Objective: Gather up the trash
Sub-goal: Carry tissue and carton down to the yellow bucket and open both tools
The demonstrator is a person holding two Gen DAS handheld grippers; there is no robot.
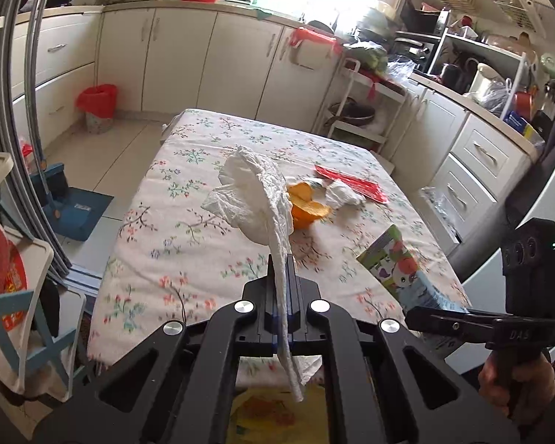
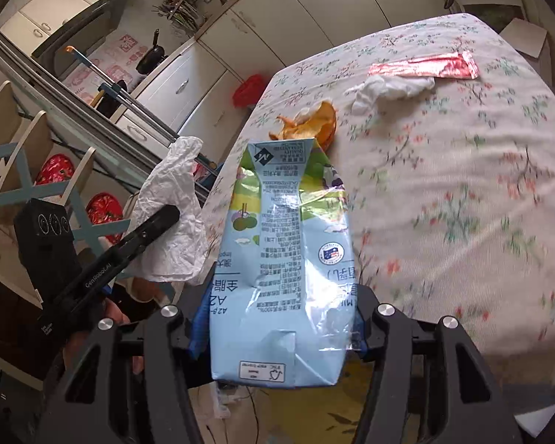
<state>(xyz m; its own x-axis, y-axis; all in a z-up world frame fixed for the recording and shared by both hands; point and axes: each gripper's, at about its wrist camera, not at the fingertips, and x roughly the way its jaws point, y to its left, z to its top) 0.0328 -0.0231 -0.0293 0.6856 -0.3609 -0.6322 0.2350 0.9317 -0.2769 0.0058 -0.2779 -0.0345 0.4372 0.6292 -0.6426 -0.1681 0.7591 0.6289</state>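
Observation:
My left gripper (image 1: pixel 283 277) is shut on a crumpled white paper towel (image 1: pixel 257 199), held above the near end of the floral table (image 1: pixel 174 229). It also shows in the right wrist view (image 2: pixel 174 218) at the left. My right gripper (image 2: pixel 277 336) is shut on a light blue milk carton (image 2: pixel 281 259), held above the table's near edge; the carton shows in the left wrist view (image 1: pixel 403 266). On the table lie orange peel (image 1: pixel 307 207) (image 2: pixel 310 122), a white tissue (image 1: pixel 342 194) (image 2: pixel 388 88) and a red wrapper (image 1: pixel 355 183) (image 2: pixel 425 66).
A bin with a red bag (image 1: pixel 98 105) stands on the floor by the far cabinets. A blue dustpan (image 1: pixel 76 209) lies on the floor left of the table. A white cart (image 1: pixel 359 111) and drawers (image 1: pixel 473 170) stand to the right.

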